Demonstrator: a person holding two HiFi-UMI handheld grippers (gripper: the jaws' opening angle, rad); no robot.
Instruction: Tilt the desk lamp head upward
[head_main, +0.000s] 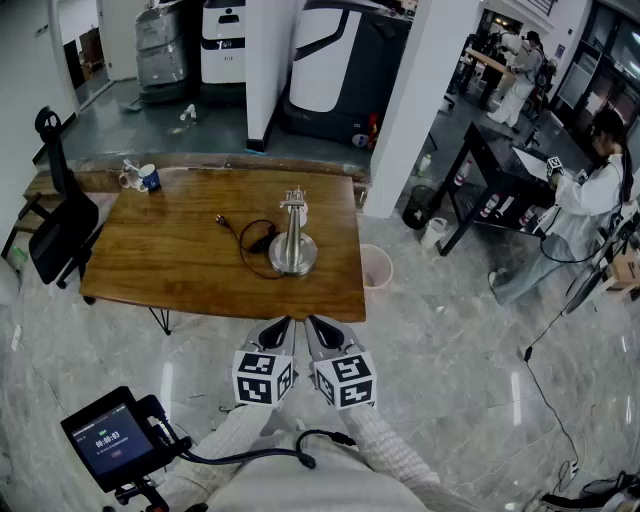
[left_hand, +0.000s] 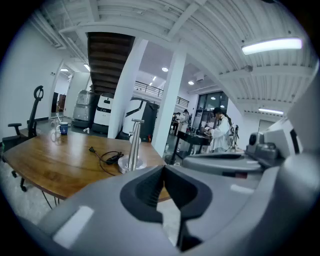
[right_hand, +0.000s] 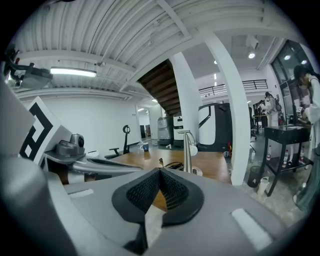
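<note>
the job looks to be at its very start, in the approach step. the left gripper (head_main: 282, 323) and the right gripper (head_main: 313, 321) hang side by side just in front of the person, short of the near edge of the wooden worktop (head_main: 160, 260). each has its jaws pressed together with nothing between them, as each gripper's own view shows plainly.

the desk lamp (head_main: 292, 243) stands upright on its round metal base a little right of the worktop's middle, well apart from both grippers. its lamp head (head_main: 293, 200) sits at the top of the post, pointing away from the person toward the far edge. a black cord (head_main: 248, 238) loops on the wood just left of the base and touches it. a mug (head_main: 148, 178) sits at the far left corner and a chair (head_main: 60, 225) stands off the left end, neither in the way.

the next move, as i judge it, calls for stepping closer, parting the jaws of one gripper and bringing them onto the head. the other gripper may need to steady the post or base so the lamp does not tip as the head swings up.
</note>
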